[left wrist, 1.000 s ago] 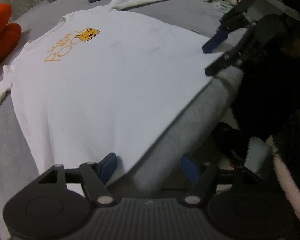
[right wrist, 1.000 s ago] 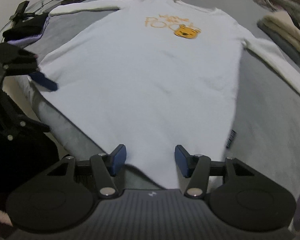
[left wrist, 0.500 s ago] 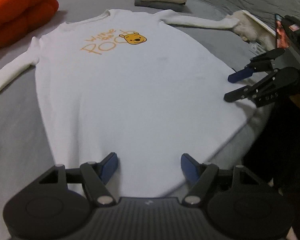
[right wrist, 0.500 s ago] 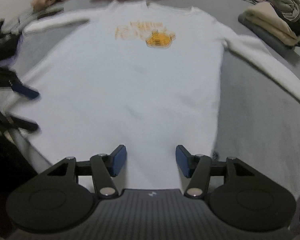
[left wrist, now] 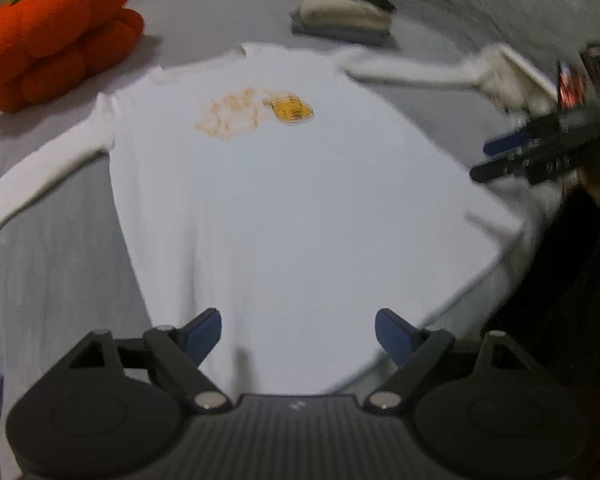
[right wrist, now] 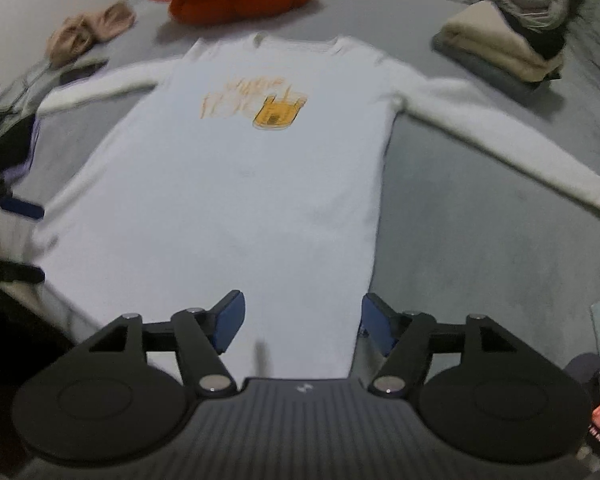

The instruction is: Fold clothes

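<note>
Both jaws opening, nothing pinched; left gripper (left wrist: 298, 330) and right gripper (right wrist: 302, 318) hovering over the hem.
White long-sleeve shirt (left wrist: 284, 200) lying flat at the bed's (right wrist: 480, 216) near edge; soft, light, floppy, likely best pinched at hem corners.

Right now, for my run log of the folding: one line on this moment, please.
stage: shirt flat, face up, unfolded | left gripper: opening, empty, at hem | right gripper: opening, empty, at hem
</note>
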{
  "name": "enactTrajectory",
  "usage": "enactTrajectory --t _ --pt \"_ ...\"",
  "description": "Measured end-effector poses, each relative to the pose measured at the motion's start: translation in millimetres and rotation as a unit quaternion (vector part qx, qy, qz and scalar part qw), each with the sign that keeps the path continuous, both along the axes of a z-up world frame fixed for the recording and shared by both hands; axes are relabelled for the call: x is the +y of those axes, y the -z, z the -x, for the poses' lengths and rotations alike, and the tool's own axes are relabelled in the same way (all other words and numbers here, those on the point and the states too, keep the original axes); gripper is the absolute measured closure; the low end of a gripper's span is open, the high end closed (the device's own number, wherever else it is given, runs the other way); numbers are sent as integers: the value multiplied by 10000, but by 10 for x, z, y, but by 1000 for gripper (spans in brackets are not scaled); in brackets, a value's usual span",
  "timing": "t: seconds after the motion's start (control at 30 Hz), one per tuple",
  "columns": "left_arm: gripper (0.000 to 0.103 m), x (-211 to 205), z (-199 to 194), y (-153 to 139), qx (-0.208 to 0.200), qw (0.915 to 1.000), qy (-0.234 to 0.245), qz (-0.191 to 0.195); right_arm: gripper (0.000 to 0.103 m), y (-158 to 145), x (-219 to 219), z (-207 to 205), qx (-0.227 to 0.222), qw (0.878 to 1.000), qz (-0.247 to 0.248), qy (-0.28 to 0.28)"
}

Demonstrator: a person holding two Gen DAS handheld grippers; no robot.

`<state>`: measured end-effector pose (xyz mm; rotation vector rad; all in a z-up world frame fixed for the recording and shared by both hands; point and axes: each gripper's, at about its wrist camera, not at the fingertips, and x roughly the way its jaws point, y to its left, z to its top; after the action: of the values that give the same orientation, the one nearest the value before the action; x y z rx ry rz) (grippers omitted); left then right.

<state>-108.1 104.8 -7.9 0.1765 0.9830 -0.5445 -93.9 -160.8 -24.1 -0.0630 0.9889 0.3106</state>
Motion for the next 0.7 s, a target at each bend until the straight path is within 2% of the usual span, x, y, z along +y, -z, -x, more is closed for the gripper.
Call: enactTrajectory --t 0.13,0.27,0.37,0.47,0.57,0.7 --pt "8 -66 -343 -47 298 9963 -686 413 32 -109 -85 -210 -81 9991 -196 370" --pt "6 -57 -685 5 567 9849 -1342 940 25 -179 -197 -438 -143 9957 -445 804" --pt "4 -64 -924 39 694 9745 -1799 1144 23 -189 -258 -619 -100 9933 -573 996" --pt "3 -133 -1151 65 640 9691 -2074 1171 18 -170 -289 -804 -69 9918 -614 1120" --pt "1 -191 -1379 117 448 9688 -2190 1070 16 -131 -320 -1007 -81 9893 -615 1319" --pt "1 -232 -1671 211 674 9607 -2462 1092 16 -47 -439 -1331 -14 9859 -640 1549"
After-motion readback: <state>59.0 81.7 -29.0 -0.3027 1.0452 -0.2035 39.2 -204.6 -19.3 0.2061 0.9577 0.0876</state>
